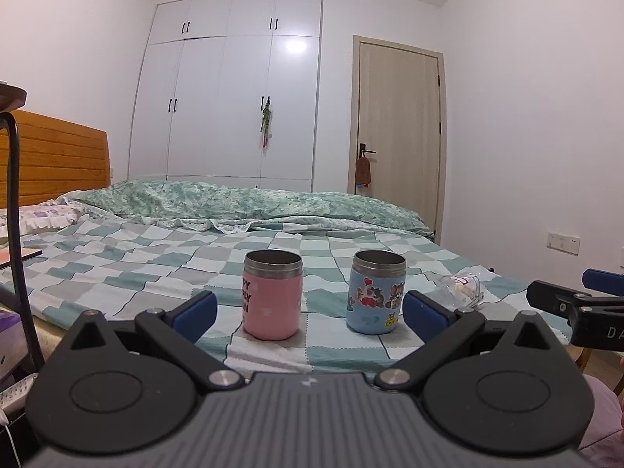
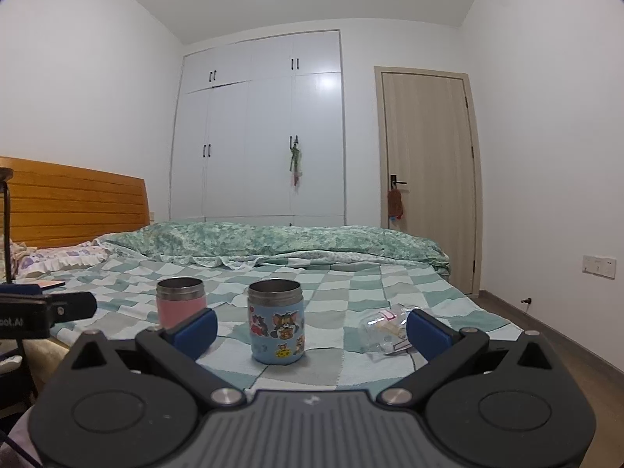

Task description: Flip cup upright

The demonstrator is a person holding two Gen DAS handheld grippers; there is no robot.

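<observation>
1. Between the wide-spread, empty jaws of the left gripper (image 1: 308, 310), lower centre, stand the pink cup (image 1: 272, 295) and blue cup (image 1: 376, 292), both mouth-up, axes vertical.
2. Right gripper (image 2: 312, 329), equally spread and empty, frames the blue cup; nearer it, I judge.
3. Lower right: plastic bag (image 2: 386, 331) on the bed (image 2: 351, 284), beside the approach.

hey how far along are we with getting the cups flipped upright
Looks finished: the pink cup and the blue cartoon cup both stand upright on the checked bedspread, open mouths up. Nothing in hand: left tongs and right tongs are open and empty. Nothing visibly left.
</observation>
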